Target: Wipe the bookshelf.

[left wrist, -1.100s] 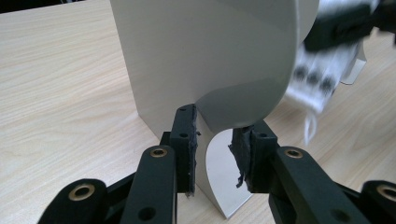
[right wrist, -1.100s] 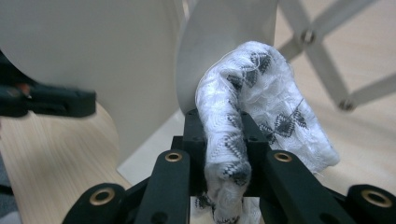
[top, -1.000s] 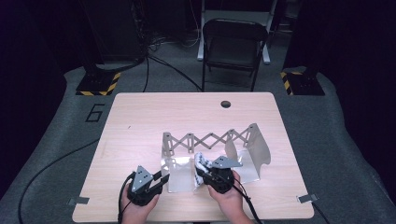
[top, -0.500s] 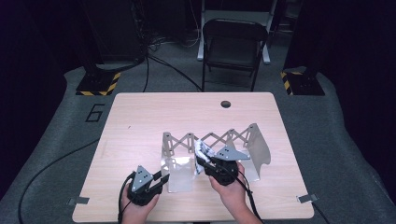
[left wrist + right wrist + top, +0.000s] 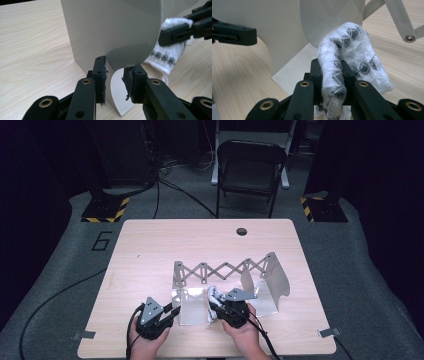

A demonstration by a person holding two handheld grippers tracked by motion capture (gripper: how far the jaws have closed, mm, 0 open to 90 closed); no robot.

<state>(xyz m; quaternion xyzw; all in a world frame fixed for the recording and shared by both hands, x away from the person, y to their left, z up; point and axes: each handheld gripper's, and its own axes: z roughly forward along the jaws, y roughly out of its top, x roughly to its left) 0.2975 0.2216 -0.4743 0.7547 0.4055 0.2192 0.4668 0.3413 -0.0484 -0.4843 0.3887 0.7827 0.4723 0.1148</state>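
Note:
A grey metal expanding rack (image 5: pixel 220 269) with upright plates stands on the wooden table (image 5: pixel 150 250). My left gripper (image 5: pixel 172 310) is at the rack's left plate (image 5: pixel 190 306). In the left gripper view its jaws (image 5: pixel 114 68) stand open, and the curved lower edge of that plate (image 5: pixel 112 30) sits at the fingertips with a gap showing. My right gripper (image 5: pixel 216 304) is shut on a white knitted sock (image 5: pixel 352 47) with grey diamonds, held next to the same plate. The sock (image 5: pixel 166 53) bulges over and past the right jaws.
The rack's scissor bars run right to a taller end plate (image 5: pixel 274 275). The table has a cable hole (image 5: pixel 242 231) at its far edge. A folding chair (image 5: pixel 250 165) and floor cables lie beyond it. Tape marks the front corners.
The right gripper, with the sock in it, went forward toward the rack and has come back toward the person. The left gripper has kept its place.

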